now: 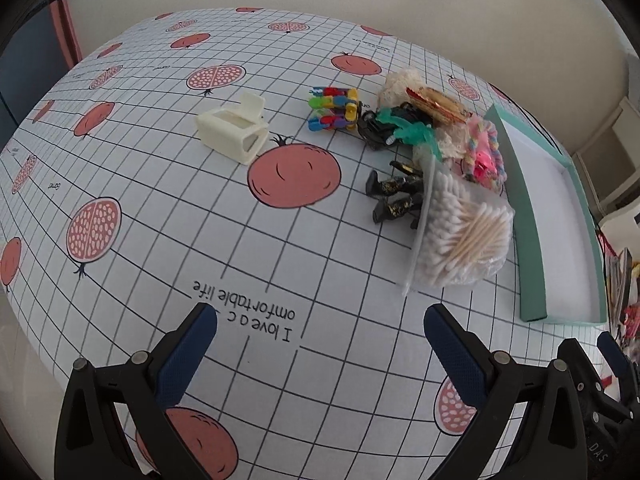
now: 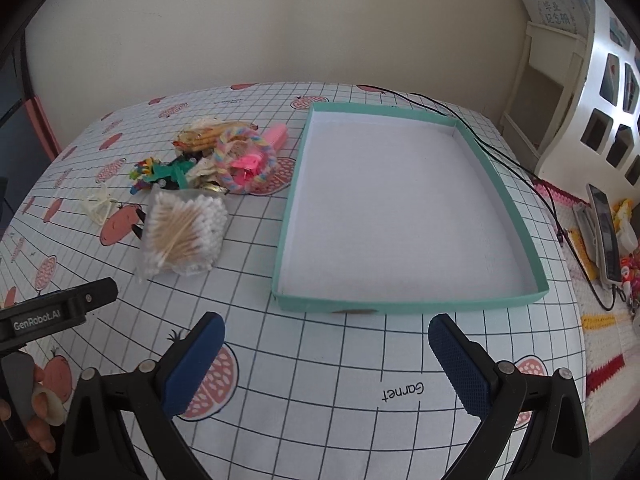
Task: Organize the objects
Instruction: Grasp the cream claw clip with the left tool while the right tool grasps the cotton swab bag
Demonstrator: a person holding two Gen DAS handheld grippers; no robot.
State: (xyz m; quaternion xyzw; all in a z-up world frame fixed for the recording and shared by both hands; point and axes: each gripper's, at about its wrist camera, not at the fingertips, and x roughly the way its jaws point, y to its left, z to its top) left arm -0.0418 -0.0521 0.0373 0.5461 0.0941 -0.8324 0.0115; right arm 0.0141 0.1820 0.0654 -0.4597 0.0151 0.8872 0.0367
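Note:
A pile of small objects lies on the pomegranate-print tablecloth: a clear bag of cotton swabs (image 1: 464, 236) (image 2: 184, 232), black hair clips (image 1: 394, 196), coloured clips (image 1: 334, 108), a pastel braided ring (image 1: 486, 152) (image 2: 244, 156), a green ribbon (image 1: 404, 128) and a snack packet (image 1: 436, 104). A cream plastic box (image 1: 232, 128) (image 2: 98, 204) stands apart to the left. The teal tray (image 2: 408, 304) (image 1: 528, 216) with a white floor holds nothing. My left gripper (image 1: 320, 344) is open, short of the swabs. My right gripper (image 2: 326, 356) is open before the tray's near wall.
A black cable (image 2: 500, 156) runs along the tray's far right side. A phone (image 2: 604, 236) and small items lie on a knitted mat at the right. A white shelf (image 2: 560, 92) stands behind. A hand (image 2: 36, 408) holds the left gripper's handle.

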